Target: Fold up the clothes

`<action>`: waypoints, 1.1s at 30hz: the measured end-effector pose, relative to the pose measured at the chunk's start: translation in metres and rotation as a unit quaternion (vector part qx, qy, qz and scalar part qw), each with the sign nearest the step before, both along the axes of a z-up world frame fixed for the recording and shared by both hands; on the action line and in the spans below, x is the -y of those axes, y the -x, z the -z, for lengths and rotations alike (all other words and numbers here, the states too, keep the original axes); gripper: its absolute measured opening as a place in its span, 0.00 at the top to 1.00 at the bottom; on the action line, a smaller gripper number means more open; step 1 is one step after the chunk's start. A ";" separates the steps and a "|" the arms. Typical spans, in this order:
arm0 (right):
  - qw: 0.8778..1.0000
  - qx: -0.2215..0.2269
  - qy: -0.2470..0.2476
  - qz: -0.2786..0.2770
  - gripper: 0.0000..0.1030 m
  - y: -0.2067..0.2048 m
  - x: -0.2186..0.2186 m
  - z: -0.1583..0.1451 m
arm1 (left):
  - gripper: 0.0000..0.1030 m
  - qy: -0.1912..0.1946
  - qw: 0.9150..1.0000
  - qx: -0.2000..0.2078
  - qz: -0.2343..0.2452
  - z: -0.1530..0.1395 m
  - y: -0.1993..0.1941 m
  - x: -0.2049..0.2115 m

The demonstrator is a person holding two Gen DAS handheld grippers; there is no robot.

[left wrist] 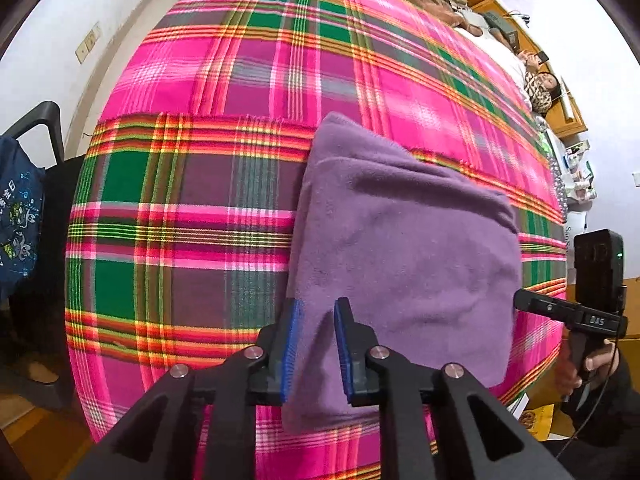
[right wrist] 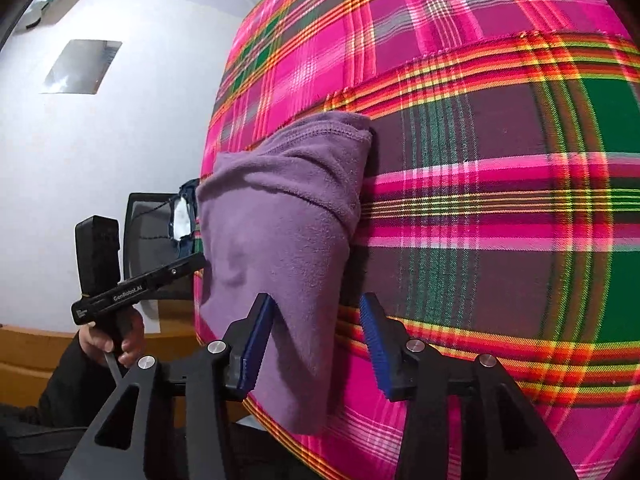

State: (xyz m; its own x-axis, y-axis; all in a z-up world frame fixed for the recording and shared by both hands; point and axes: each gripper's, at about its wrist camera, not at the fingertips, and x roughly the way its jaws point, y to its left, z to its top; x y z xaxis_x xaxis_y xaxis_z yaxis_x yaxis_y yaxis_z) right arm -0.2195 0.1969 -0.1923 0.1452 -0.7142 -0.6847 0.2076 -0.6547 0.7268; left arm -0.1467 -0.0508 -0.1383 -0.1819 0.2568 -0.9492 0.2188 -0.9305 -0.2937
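Folded purple cloth (left wrist: 404, 264) at frame centre on plaid bed (left wrist: 192, 184); left claw (left wrist: 316, 344) and right claw (right wrist: 316, 344) released. Withdraw straight back without snagging.

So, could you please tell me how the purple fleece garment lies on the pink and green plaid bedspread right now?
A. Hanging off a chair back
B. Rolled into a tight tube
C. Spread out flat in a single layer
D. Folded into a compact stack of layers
D: the purple fleece garment shows stacked folded edges at its far end and lies as a compact rectangle on the pink and green plaid bedspread.
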 end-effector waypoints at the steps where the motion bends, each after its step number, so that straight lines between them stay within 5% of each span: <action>1: 1.000 0.000 -0.001 0.000 0.55 0.001 0.000 0.000 | 0.81 -0.005 1.000 0.000 -0.001 0.002 0.001 0.002; 12: 1.000 0.007 -0.010 0.002 0.54 0.008 -0.001 0.004 | 0.61 -0.059 0.998 0.010 0.007 0.023 0.010 0.019; 24: 0.999 0.015 -0.031 0.007 0.54 0.008 0.004 0.003 | 0.61 -0.135 0.990 -0.015 0.039 0.031 0.024 0.024; 33: 0.999 0.016 -0.045 0.010 0.52 0.010 0.013 0.000 | 0.65 -0.139 0.988 -0.013 0.058 0.032 0.029 0.023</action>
